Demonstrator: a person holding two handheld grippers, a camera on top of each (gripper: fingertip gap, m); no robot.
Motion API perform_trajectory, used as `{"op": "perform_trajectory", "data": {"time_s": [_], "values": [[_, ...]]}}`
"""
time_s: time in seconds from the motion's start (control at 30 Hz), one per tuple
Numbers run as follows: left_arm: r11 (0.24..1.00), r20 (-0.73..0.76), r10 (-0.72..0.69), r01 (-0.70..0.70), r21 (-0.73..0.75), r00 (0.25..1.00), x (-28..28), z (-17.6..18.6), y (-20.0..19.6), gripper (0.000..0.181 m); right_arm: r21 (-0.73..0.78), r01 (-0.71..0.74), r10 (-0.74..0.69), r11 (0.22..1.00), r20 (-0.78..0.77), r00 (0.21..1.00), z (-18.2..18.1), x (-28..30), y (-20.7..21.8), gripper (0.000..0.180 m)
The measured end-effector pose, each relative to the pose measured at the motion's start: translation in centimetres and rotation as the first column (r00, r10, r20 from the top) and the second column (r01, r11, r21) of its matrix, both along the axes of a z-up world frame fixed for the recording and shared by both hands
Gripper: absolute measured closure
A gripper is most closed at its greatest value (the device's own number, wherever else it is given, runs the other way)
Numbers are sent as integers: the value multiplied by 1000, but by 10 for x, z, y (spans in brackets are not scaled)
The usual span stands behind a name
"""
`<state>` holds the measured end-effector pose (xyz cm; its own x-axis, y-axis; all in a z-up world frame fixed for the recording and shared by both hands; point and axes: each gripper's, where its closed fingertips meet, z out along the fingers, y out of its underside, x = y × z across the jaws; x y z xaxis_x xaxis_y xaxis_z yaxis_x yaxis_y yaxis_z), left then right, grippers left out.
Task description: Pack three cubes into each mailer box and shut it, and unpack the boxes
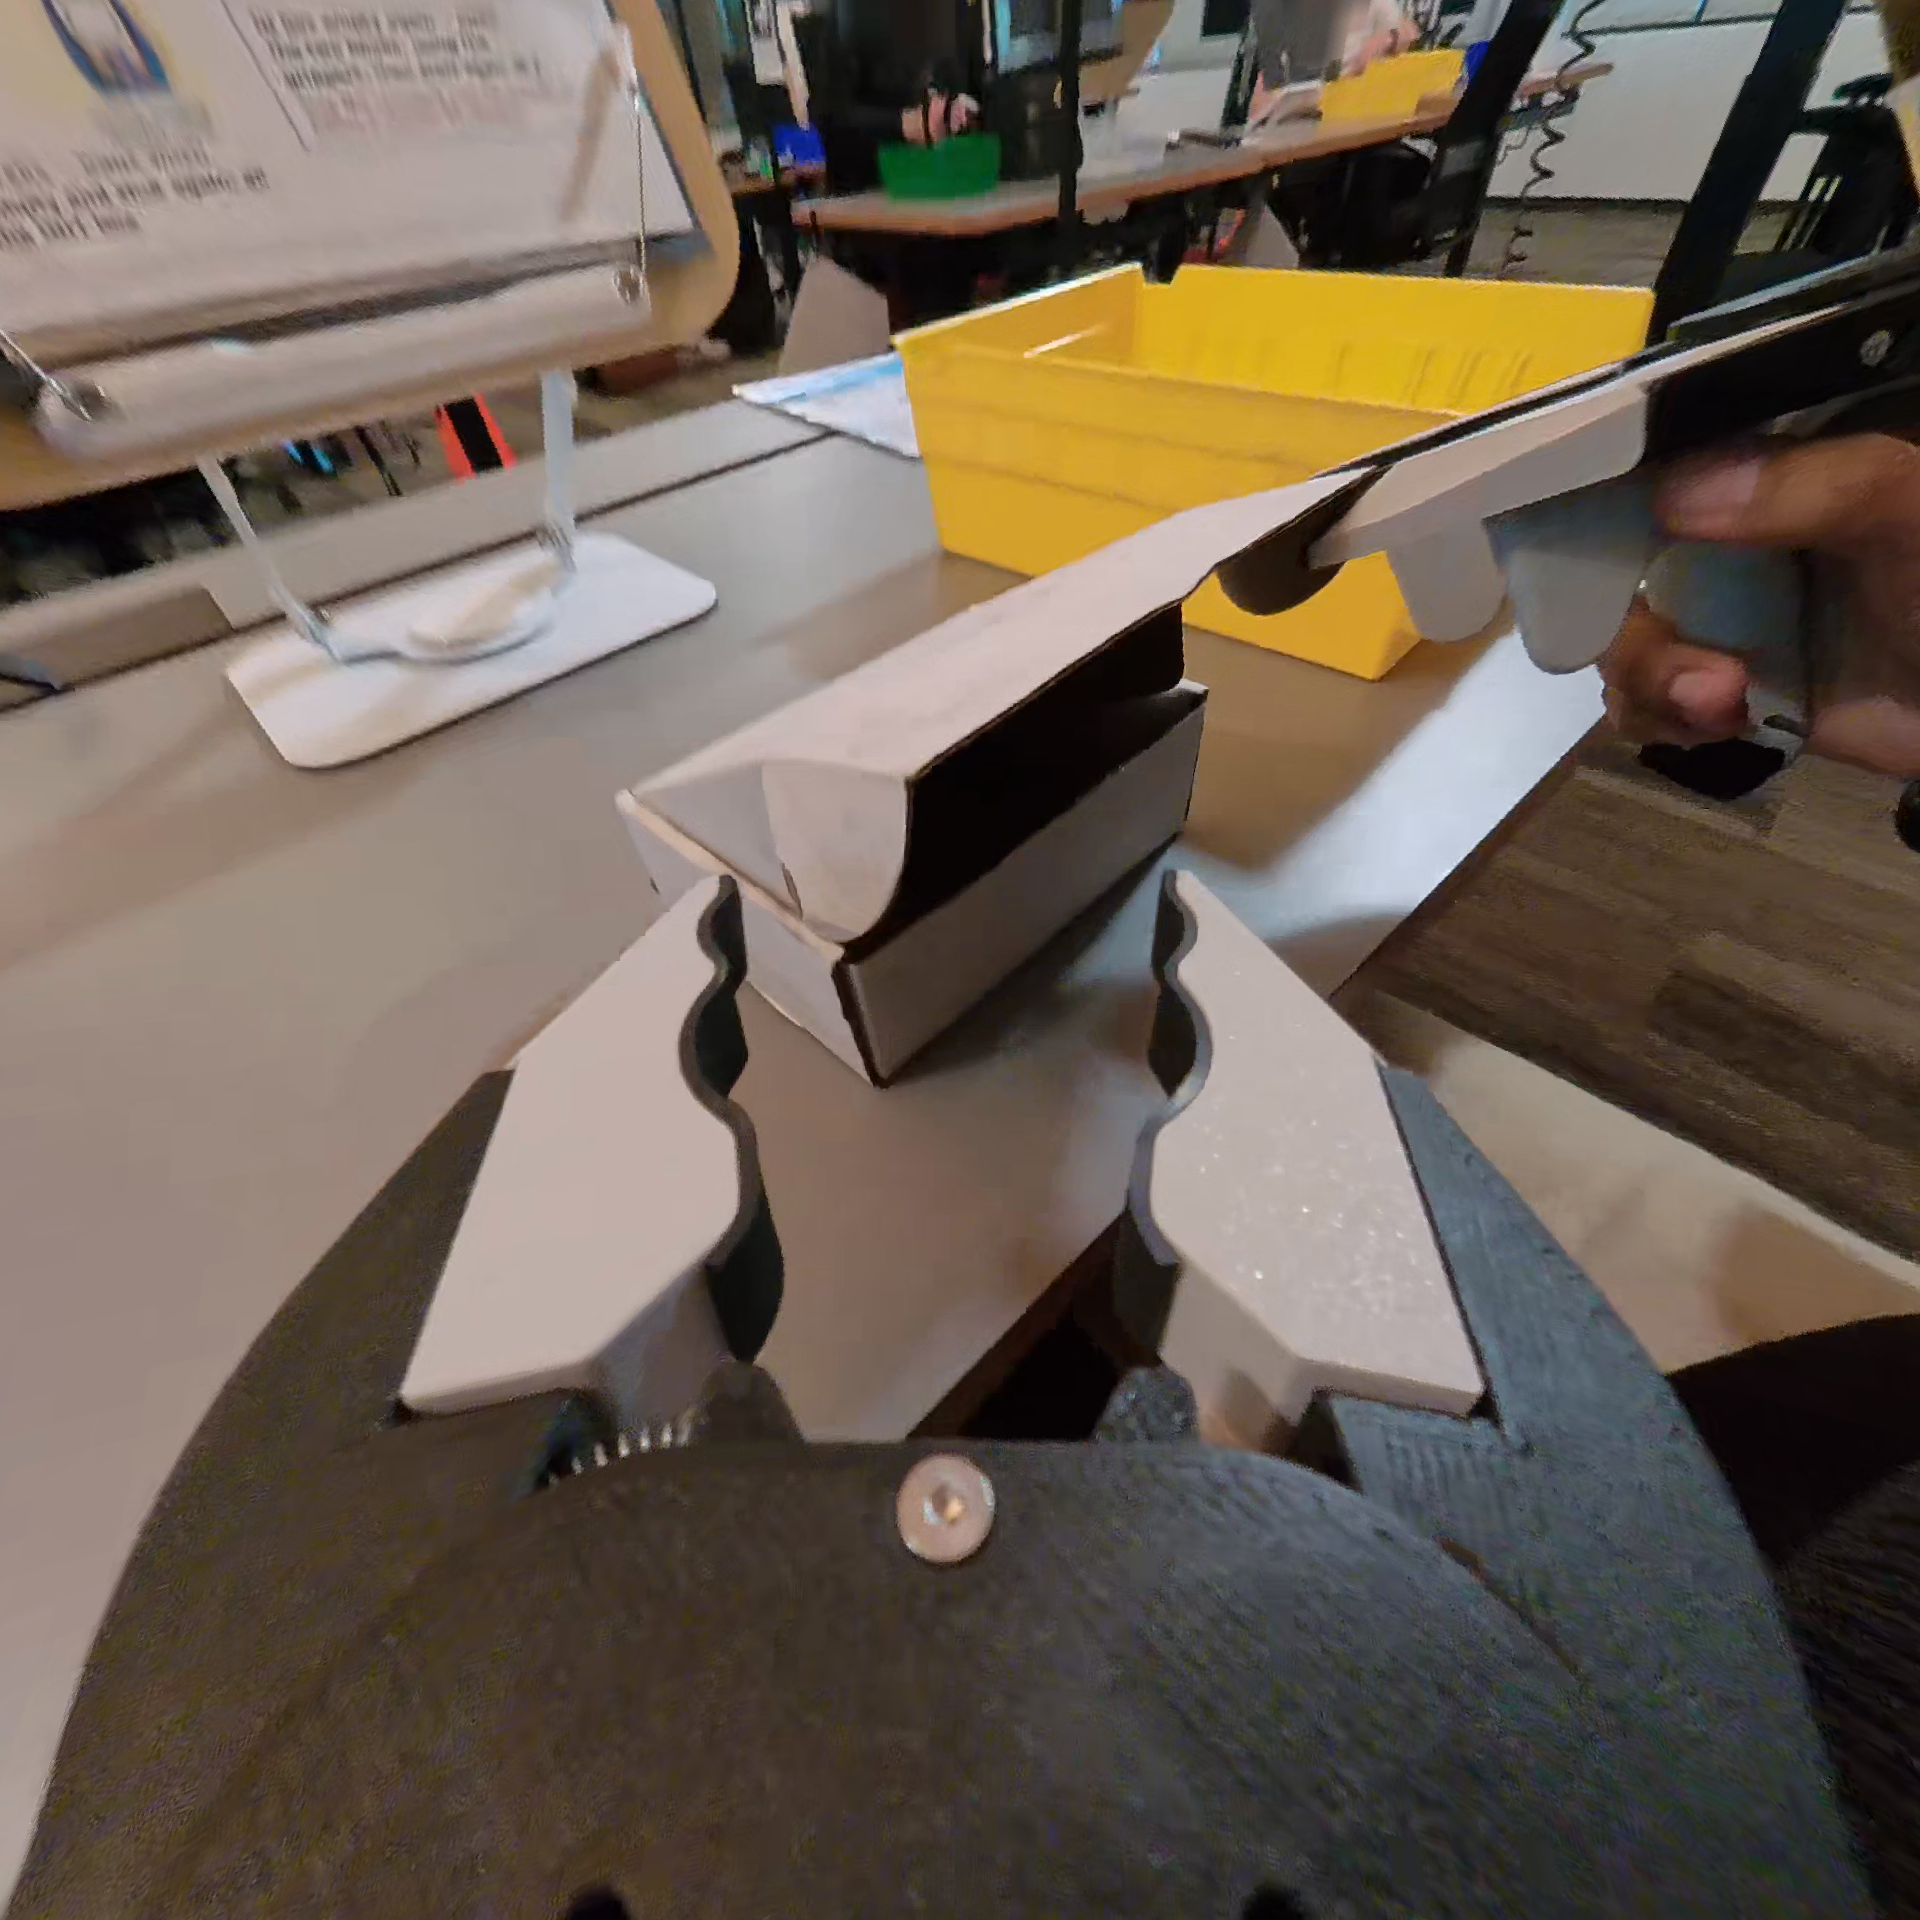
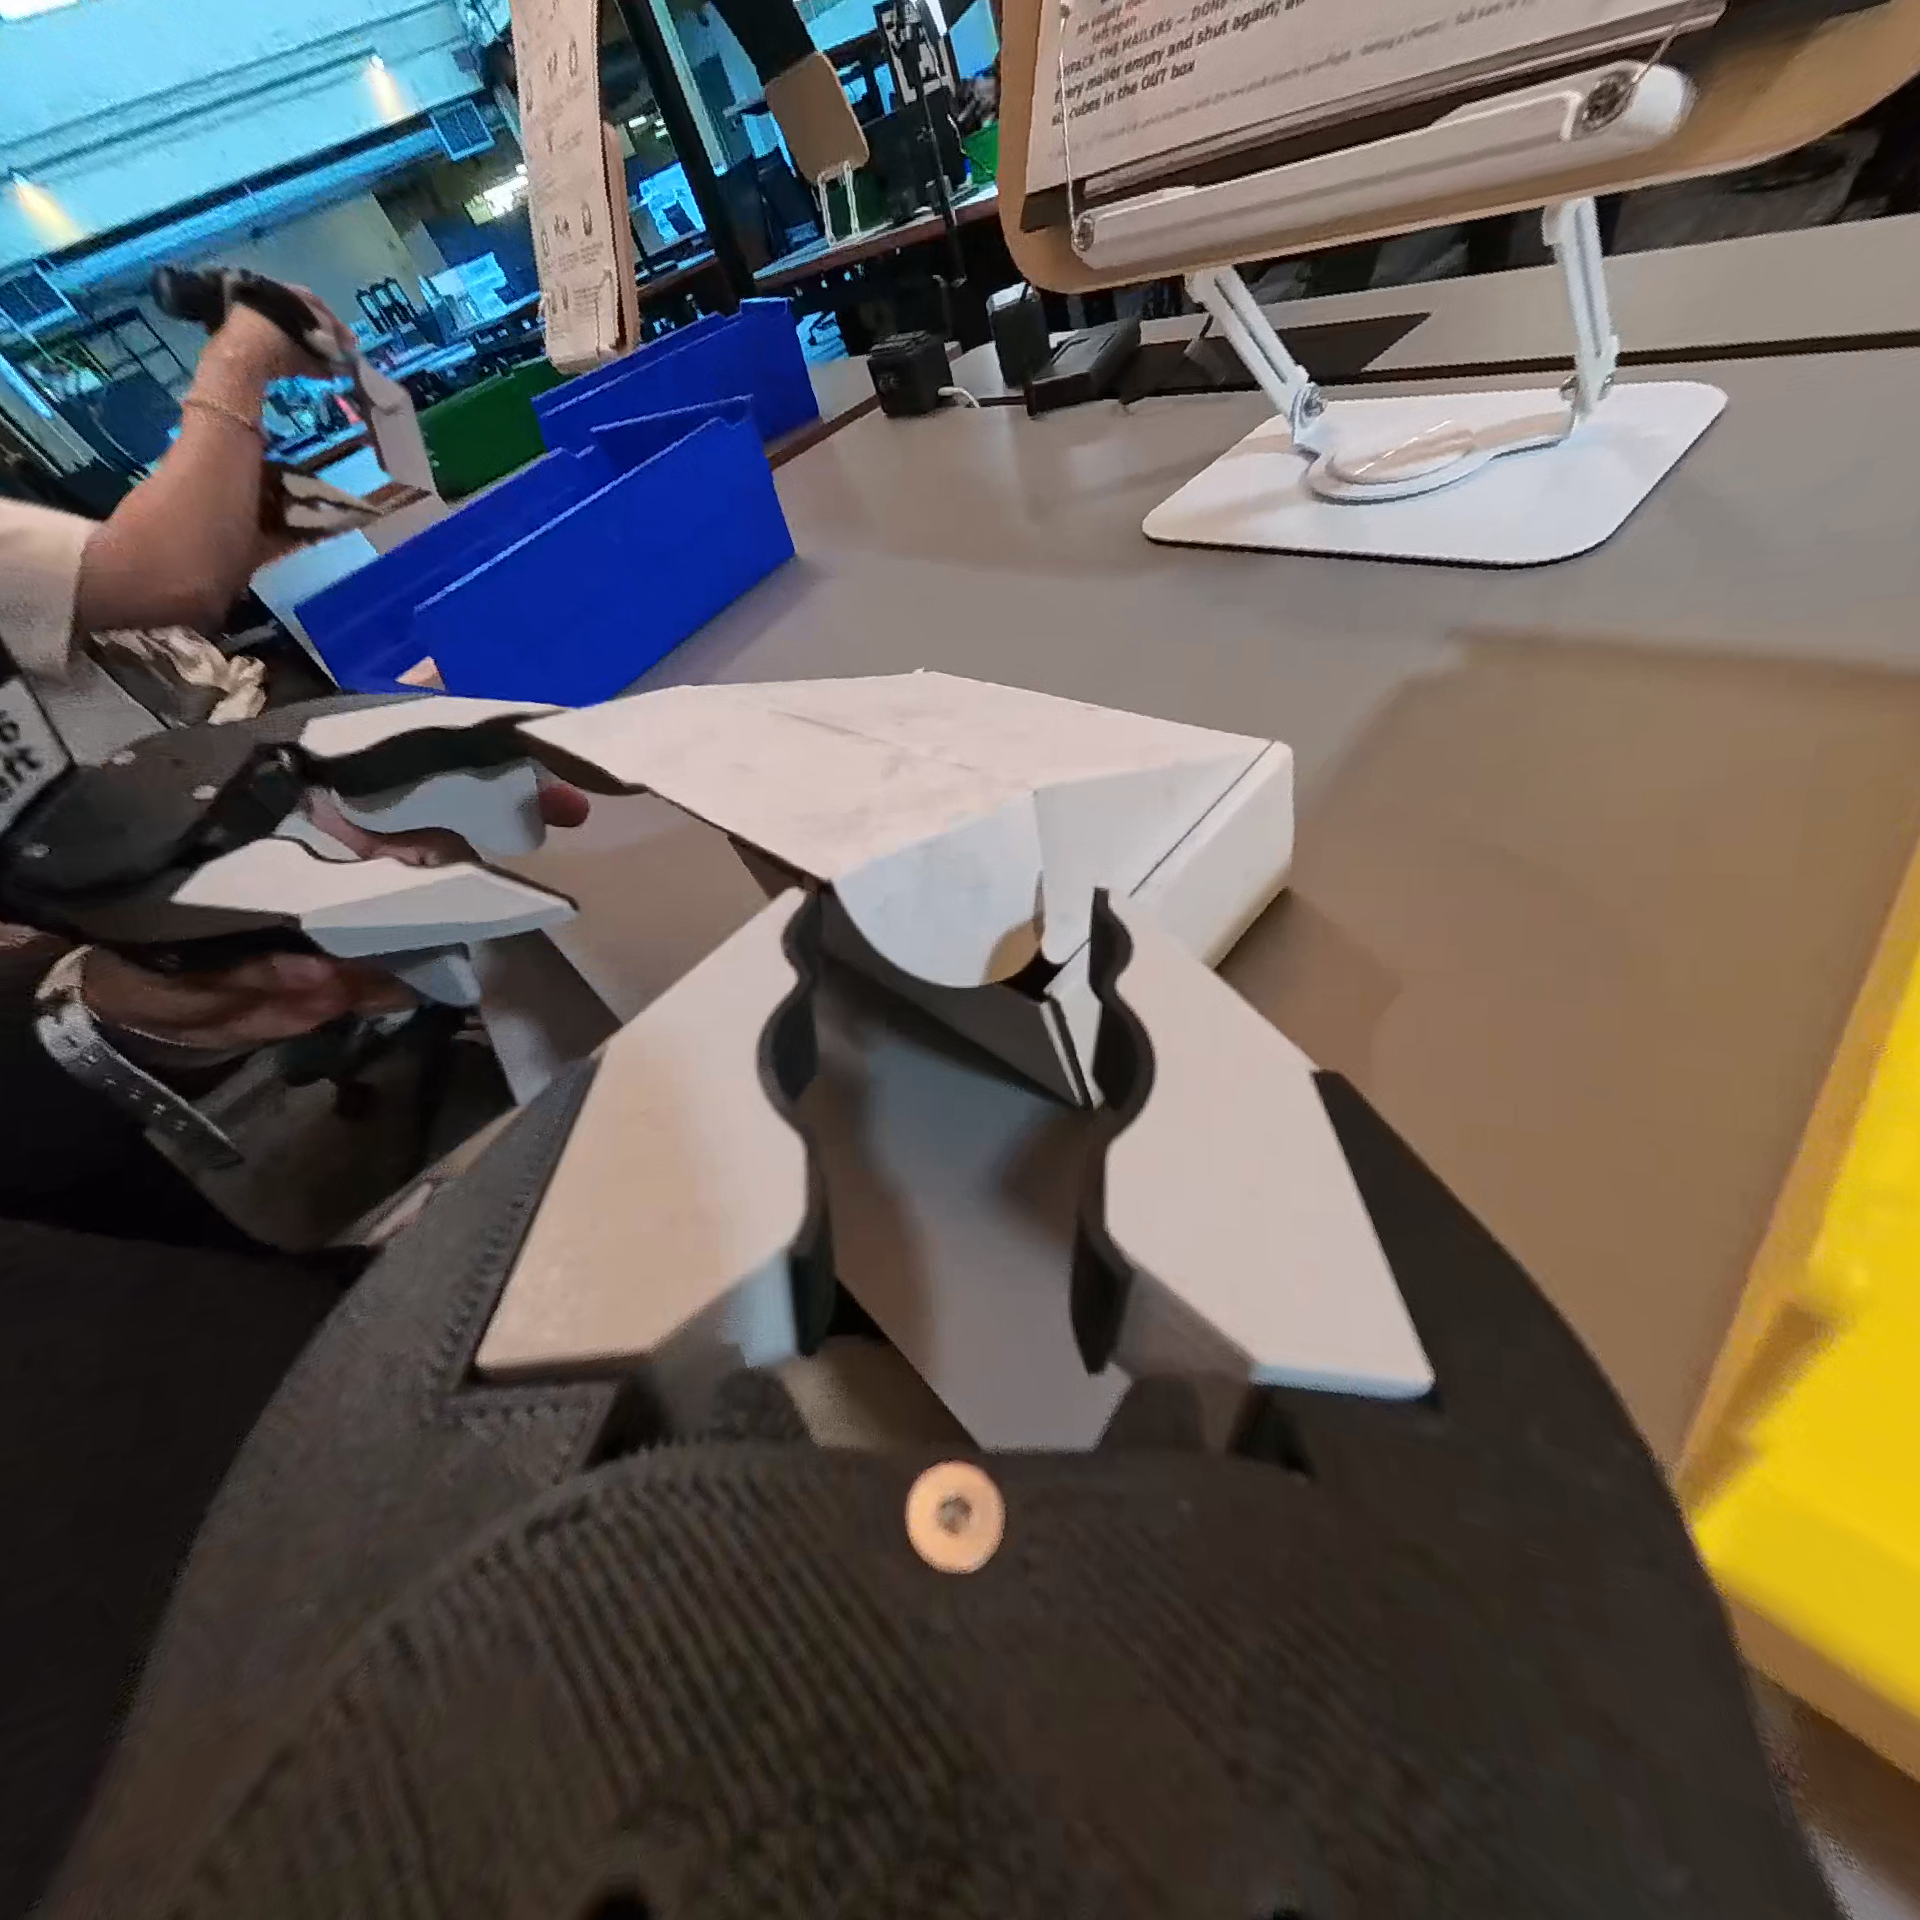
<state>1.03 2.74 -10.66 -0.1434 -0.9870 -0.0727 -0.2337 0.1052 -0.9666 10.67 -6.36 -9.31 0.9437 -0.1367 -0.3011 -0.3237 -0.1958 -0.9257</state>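
Observation:
A white mailer box [image 1: 997,935] with a black inside stands on the grey table, its lid [image 1: 935,717] raised at a slant. My left gripper [image 1: 945,894] is open and empty, with its fingertips at the box's near corner. My right gripper [image 1: 1309,540] holds the lid up from the right. In the right wrist view a flap of the lid [image 2: 935,1195] lies flat between the fingers of the right gripper [image 2: 956,935], which close on its edges. The left gripper [image 2: 556,847] also shows there, open beside the lid's far corner. No cubes are in view.
A yellow bin [image 1: 1195,436] stands behind the box and close to my right gripper [image 2: 1818,1351]. Blue bins [image 2: 603,582] stand at the far left. A white document stand [image 2: 1455,478] holds a page. The table edge [image 1: 1455,862] runs to the right. Another person's arm [image 2: 208,416] is at the left.

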Motion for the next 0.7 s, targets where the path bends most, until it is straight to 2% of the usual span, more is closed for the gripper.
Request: {"op": "perform_trajectory", "data": {"time_s": [0.1,0.23,0.37,0.53,0.7], "values": [[1000,13,-17,18,-14,1000,2,0,-3,116,-17,8,-7,1000,94,996,2,0,0,138],[1000,13,-3,4,-17,1000,3,-2,0,144,-66,40,-21,997,263,965,4,-1,0,166],[1000,1,25,-25,-8,1000,5,-5,6,166,-128,48,-4,991,331,944,-2,-4,1,170],[1000,-42,0,-1,-20,999,4,-12,3,166,-173,27,23,985,280,960,-11,-4,-1,170],[998,-104,8,-2,58,995,4,-28,2,166,-261,17,46,965,234,971,-29,-5,-2,171]]}}
